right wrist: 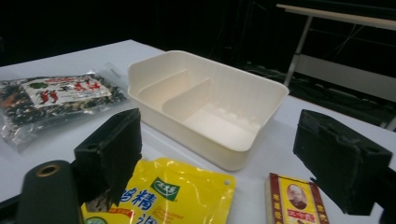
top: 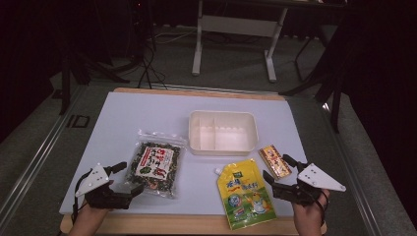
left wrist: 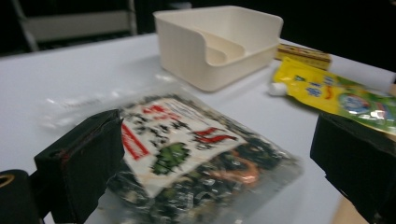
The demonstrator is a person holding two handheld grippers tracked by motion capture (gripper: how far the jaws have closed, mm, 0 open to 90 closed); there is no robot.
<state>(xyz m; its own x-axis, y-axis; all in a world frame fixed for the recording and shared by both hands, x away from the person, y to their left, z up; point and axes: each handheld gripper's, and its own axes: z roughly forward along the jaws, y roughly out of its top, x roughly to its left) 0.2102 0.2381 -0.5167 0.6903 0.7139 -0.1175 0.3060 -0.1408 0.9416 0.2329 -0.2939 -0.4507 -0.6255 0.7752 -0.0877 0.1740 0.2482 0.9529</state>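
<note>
Counted on the white table [top: 123,123], largest first: one divided cream box [top: 223,132], one yellow spout pouch [top: 246,194], one clear seaweed bag [top: 156,167] and one small red-and-gold packet [top: 274,161]. Judged the seaweed bag, lying near the table's front left corner, light, crinkly and slippery, best pinched at an edge seam. Found both the left gripper [top: 129,178], jaws astride that bag's near end, and the right gripper [top: 279,169], between pouch and packet, spread wide and holding nothing.
</note>
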